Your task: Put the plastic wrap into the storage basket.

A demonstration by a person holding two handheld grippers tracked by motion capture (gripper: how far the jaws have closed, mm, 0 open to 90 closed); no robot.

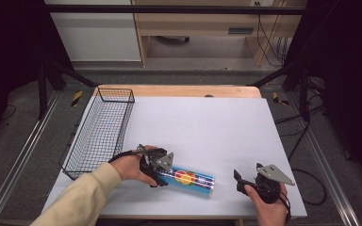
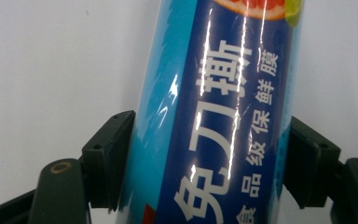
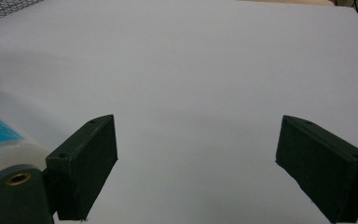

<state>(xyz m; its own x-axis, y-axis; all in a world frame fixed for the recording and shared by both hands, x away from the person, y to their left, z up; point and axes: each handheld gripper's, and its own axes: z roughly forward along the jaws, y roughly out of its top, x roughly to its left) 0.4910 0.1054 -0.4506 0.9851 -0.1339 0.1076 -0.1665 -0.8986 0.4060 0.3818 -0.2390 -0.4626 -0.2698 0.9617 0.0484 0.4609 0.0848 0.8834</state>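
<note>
Two grippers: left gripper [image 1: 162, 175] jaws clamped on one blue roll [image 1: 191, 179]; right gripper [image 1: 242, 181] jaws apart, empty.

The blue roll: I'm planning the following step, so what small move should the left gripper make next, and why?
Probably lift it slightly. The left gripper has both pads against the blue roll, which lies on the table, with the wire basket standing left of it.
</note>
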